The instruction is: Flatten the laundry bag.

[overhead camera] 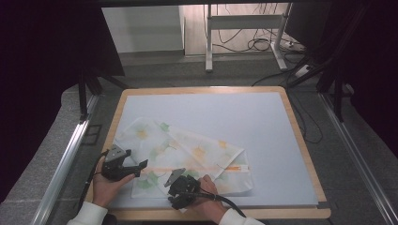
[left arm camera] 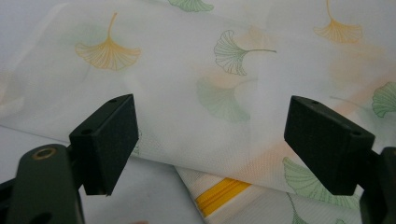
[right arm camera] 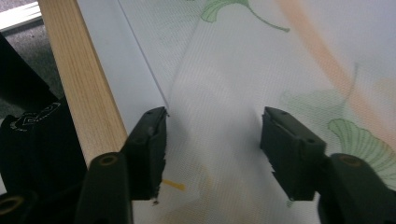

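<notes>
Item: white mesh bag (overhead camera: 187, 154) printed with green and orange ginkgo leaves, partly folded, lying flat on the pale mat of a wood-rimmed table (overhead camera: 300, 136), toward the near-left corner; its long axis runs along the near edge, with an orange zipper line (overhead camera: 202, 168) following it. Tool one: left gripper (overhead camera: 141, 165), at the bag's left end, pointing rightward along that axis; in the left gripper view its jaws stand wide apart above the cloth with nothing pinched, and a yellow zipper strip (left arm camera: 222, 196) peeks from under the folded layer. Tool two: right gripper (overhead camera: 182, 180), at the near edge, the closer of the two to the bag's near hem; in the right gripper view its jaws stand partly open astride a fold of mesh (right arm camera: 210, 121) just inside the wooden rim (right arm camera: 79, 88), pads not yet pressing. Judgement: the coming move turns on the near hem lying directly ahead of the right jaws. The high view gives the layout; the gripper views give jaw gaps.
</notes>
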The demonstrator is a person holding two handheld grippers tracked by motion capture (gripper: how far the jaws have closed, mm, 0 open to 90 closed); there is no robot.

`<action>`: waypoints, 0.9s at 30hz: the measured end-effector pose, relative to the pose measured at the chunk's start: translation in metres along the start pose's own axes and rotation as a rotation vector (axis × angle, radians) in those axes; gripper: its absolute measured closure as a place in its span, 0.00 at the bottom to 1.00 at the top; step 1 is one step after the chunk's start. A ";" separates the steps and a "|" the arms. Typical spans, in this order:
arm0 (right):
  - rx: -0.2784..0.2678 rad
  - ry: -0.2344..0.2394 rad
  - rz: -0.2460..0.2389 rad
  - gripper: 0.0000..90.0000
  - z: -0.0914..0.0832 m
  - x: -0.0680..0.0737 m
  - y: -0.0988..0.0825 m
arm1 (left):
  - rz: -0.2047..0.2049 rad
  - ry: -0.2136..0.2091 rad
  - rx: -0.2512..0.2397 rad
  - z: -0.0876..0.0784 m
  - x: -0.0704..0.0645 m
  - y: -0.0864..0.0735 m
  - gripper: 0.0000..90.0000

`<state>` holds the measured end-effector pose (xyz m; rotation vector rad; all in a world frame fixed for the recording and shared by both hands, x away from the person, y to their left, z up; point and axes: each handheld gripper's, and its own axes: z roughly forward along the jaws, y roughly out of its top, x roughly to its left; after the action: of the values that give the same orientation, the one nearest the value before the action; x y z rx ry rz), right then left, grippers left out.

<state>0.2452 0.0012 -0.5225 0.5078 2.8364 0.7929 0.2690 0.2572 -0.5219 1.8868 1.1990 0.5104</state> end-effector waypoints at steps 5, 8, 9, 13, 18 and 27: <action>-0.010 0.001 0.010 0.69 -0.002 -0.004 -0.001 | 0.001 0.002 0.000 0.000 0.000 0.000 0.19; -0.025 0.009 0.025 0.83 -0.003 -0.008 -0.002 | 0.003 0.002 0.001 0.000 0.000 0.000 0.19; -0.030 0.009 0.027 0.86 -0.003 -0.010 -0.003 | 0.003 0.003 0.001 0.000 0.000 0.000 0.19; -0.055 0.028 0.050 0.93 -0.005 -0.014 -0.004 | 0.006 0.001 0.002 -0.001 0.000 0.000 0.19; -0.078 0.073 0.076 0.93 -0.009 -0.020 -0.004 | 0.004 0.000 0.002 0.000 0.000 0.000 0.19; -0.123 0.066 0.102 0.97 -0.018 -0.026 -0.003 | 0.006 -0.002 0.002 -0.001 0.000 0.000 0.19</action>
<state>0.2640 -0.0191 -0.5070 0.6223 2.8164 1.0138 0.2680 0.2574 -0.5215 1.8929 1.1931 0.5102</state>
